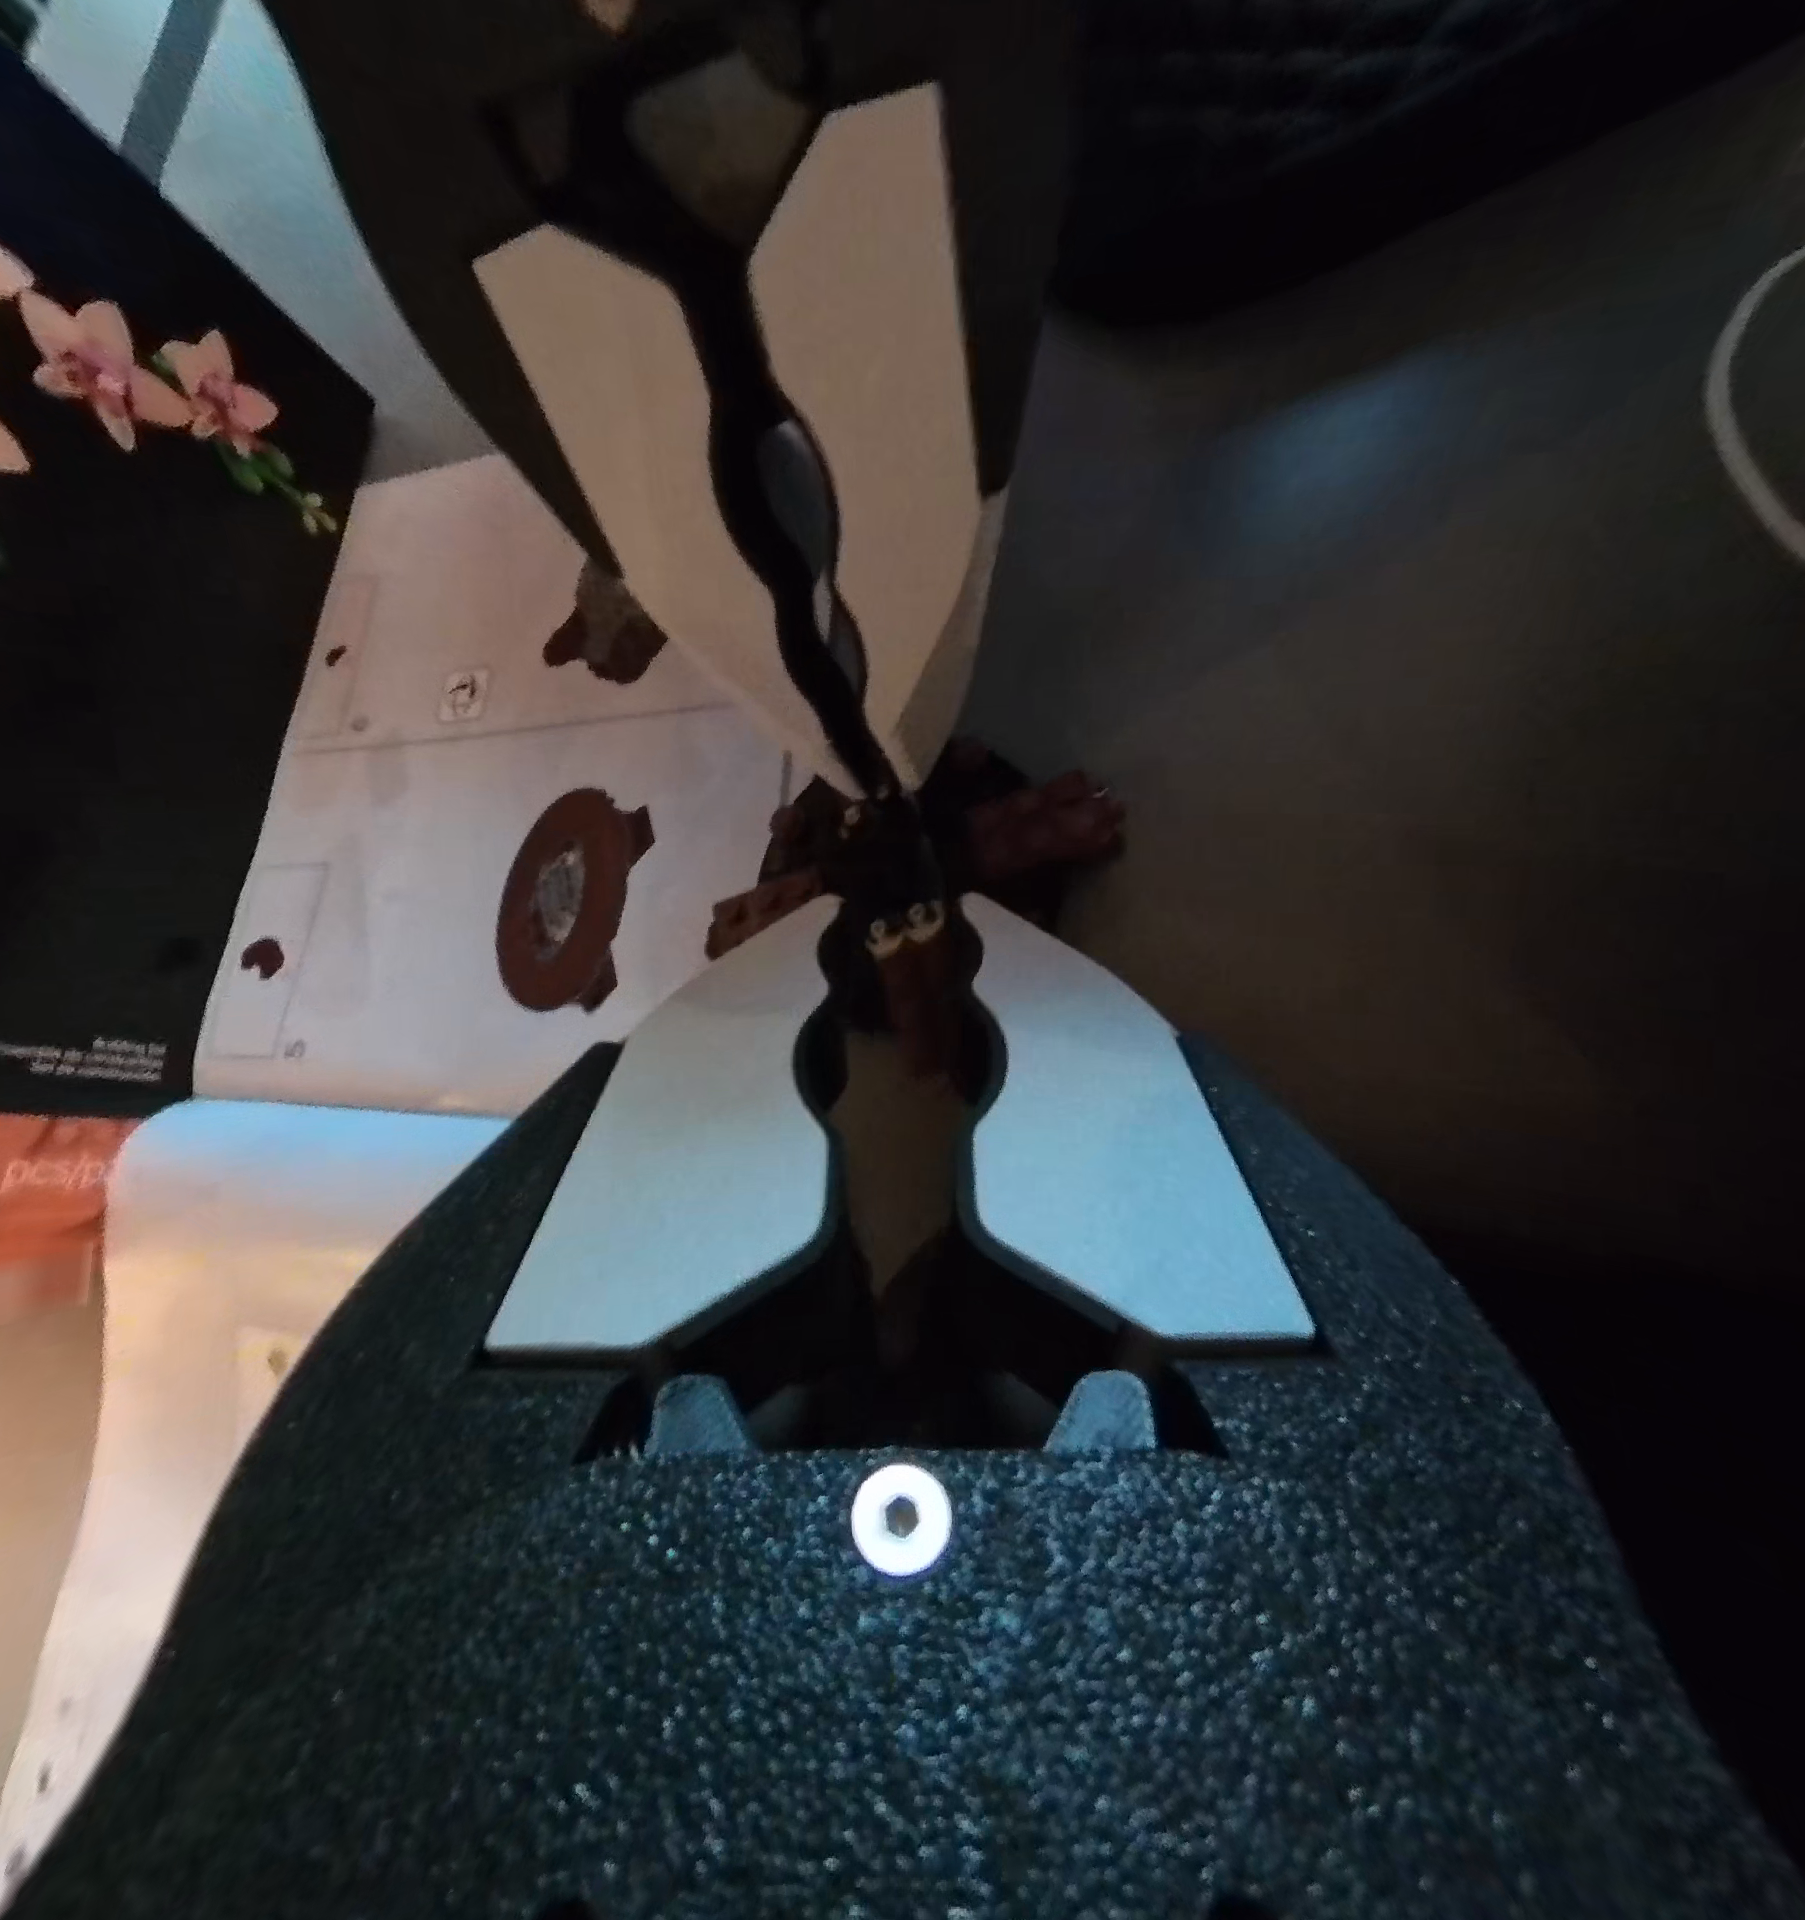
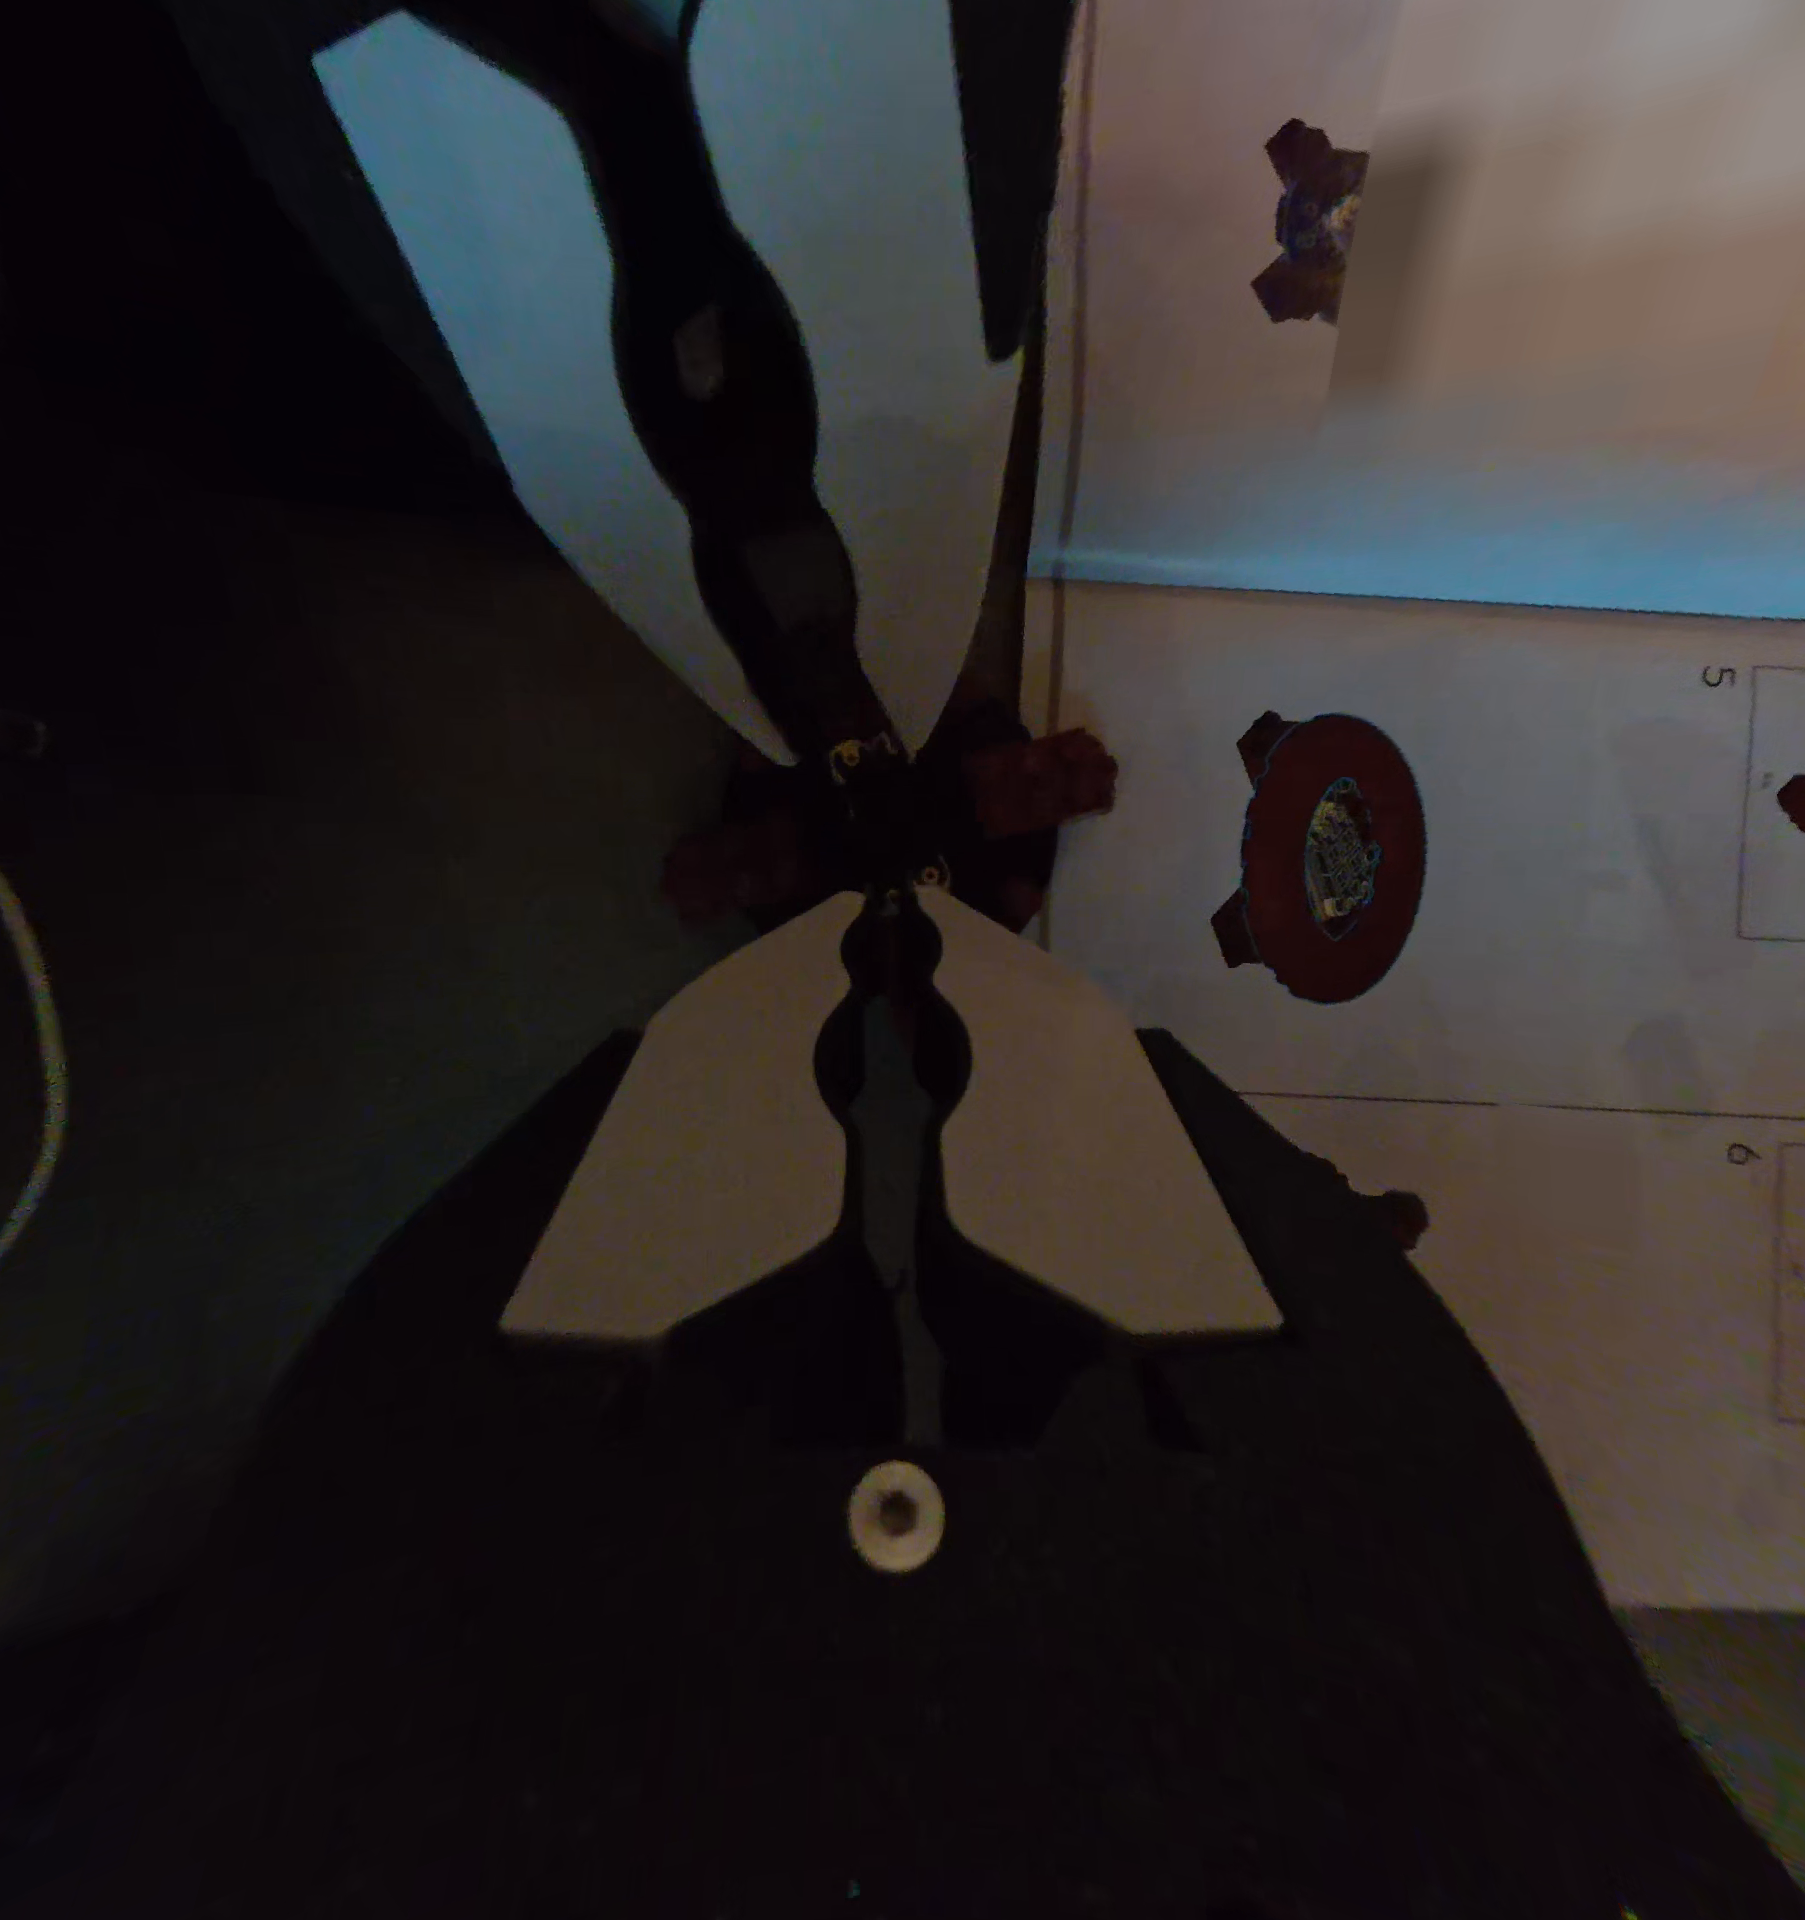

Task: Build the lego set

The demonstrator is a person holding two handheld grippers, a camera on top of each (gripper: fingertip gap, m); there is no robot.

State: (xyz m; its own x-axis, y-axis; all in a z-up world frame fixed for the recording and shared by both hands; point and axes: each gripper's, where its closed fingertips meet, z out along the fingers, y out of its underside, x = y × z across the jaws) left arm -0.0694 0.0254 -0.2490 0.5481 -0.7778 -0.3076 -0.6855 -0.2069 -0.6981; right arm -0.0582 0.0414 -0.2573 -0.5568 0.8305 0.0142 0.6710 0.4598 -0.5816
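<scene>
Both claws [image 1: 893, 914] [image 2: 893, 894] pinch the brown brick assembly [image 1: 1043, 821]

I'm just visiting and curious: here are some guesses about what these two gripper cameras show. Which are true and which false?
1. The two grippers meet tip to tip over a brown brick assembly. True.
2. An open instruction booklet lies next to the assembly. True.
3. The box with a flower picture shows blue roses. False: the flowers pictured are pink.
4. The assembly rests in the middle of the booklet page. False: it sits at the page's edge, partly over the dark tabletop.
5. The booklet page shows a printed brown ring-shaped piece. True.
6. The right gripper is spread wide open. False: its fingertips are nearly together.
</scene>
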